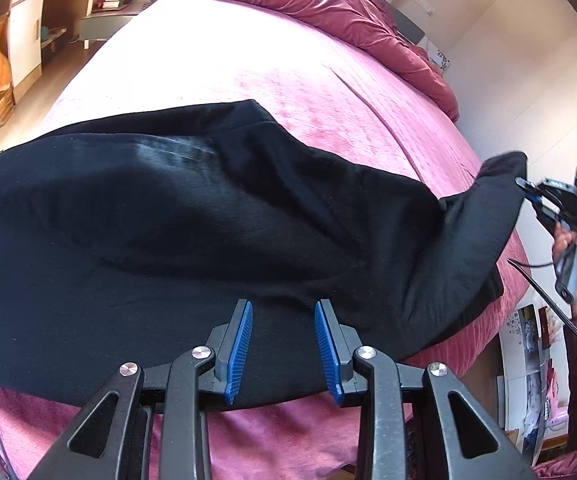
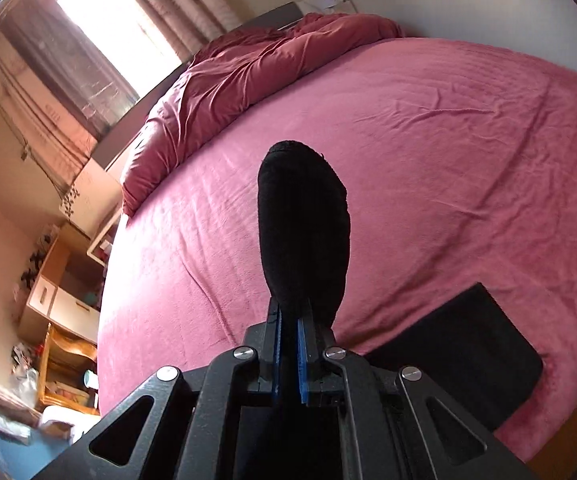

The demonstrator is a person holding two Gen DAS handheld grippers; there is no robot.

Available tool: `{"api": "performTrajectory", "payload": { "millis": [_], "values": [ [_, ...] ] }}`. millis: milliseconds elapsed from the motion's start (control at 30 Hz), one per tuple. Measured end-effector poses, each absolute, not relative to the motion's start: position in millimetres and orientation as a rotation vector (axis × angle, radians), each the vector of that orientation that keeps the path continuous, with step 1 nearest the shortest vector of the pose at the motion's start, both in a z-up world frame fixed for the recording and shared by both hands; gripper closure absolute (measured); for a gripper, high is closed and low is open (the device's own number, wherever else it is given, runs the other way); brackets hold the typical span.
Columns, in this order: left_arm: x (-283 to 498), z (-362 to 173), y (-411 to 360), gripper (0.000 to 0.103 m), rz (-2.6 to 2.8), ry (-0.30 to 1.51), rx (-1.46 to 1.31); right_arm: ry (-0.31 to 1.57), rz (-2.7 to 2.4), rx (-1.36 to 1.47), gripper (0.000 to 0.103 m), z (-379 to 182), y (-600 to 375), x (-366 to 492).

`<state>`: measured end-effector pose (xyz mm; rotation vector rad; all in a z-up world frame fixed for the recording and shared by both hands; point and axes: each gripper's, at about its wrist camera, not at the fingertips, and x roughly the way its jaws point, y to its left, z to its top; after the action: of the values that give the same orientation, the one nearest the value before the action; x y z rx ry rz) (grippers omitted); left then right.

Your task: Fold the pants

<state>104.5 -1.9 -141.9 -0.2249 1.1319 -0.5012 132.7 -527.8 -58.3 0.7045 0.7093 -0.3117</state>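
pants [image 1: 192,216] lie spread across the near edge of the bed [image 1: 216,64], black fleece on the pink cover, and from where i stand the job looks barely begun. most of the cloth is flat but rumpled, with soft ridges running through the middle, and i see no clean fold in it yet. one end is lifted off the bed at the right corner, where the right gripper [image 2: 288,320] has its blue pads pressed together on a bunched tip of the fabric, which stands up past the fingers. the left gripper [image 1: 283,350] hovers over the near hem with its jaws standing apart and nothing between them, the cloth just under the tips. whether they touch it i cannot tell. a dark red duvet [image 2: 224,92] is heaped along the far side by the headboard, well apart from the work. what is left, i reckon, is nearly everything: carrying the raised end over, laying it square, smoothing, then folding again.
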Motion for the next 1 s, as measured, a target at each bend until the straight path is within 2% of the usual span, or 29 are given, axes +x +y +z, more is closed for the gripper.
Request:
{"api": "performTrajectory", "payload": {
  "millis": [100, 233, 400, 533, 667, 800, 867, 900, 933, 1000],
  "values": [
    [101.1, -143.4, -7.0, 0.07, -0.506, 1.145, -0.216, 0.703, -0.354, 0.768, 0.097, -72.3, -544.7, 84.2],
    [98.2, -144.2, -12.4, 0.07, -0.506, 1.161, -0.198, 0.72, -0.406, 0.893, 0.097, -125.3, -568.6, 36.6],
    [96.6, -143.7, -19.6, 0.07, -0.503, 1.171, -0.17, 0.763, -0.463, 0.992, 0.097, -181.4, -580.9, 8.3],
    [97.2, -149.4, -26.2, 0.07, -0.499, 1.183, -0.16, 0.768, -0.464, 1.035, 0.096, -204.9, -586.5, -6.0],
    [99.7, -152.1, -35.0, 0.07, -0.494, 1.195, -0.144, 0.753, -0.453, 1.058, 0.089, -206.5, -596.0, -10.3],
    [99.0, -151.9, -42.2, 0.069, -0.492, 1.2, -0.137, 0.737, -0.48, 1.072, 0.075, -198.4, -608.5, -12.5],
    [99.8, -153.8, -42.8, 0.069, -0.493, 1.206, -0.128, 0.739, -0.497, 1.069, 0.075, -195.9, -614.9, -9.9],
    [100.5, -155.0, -43.6, 0.069, -0.494, 1.209, -0.126, 0.746, -0.503, 1.061, 0.077, -194.6, -617.0, -8.2],
    [100.7, -155.2, -44.9, 0.069, -0.495, 1.21, -0.126, 0.752, -0.51, 1.055, 0.094, -192.0, -618.2, -7.2],
    [102.2, -156.5, -48.4, 0.069, -0.495, 1.21, -0.125, 0.741, -0.515, 1.036, 0.097, -182.5, -617.8, -9.2]
  ]
}}
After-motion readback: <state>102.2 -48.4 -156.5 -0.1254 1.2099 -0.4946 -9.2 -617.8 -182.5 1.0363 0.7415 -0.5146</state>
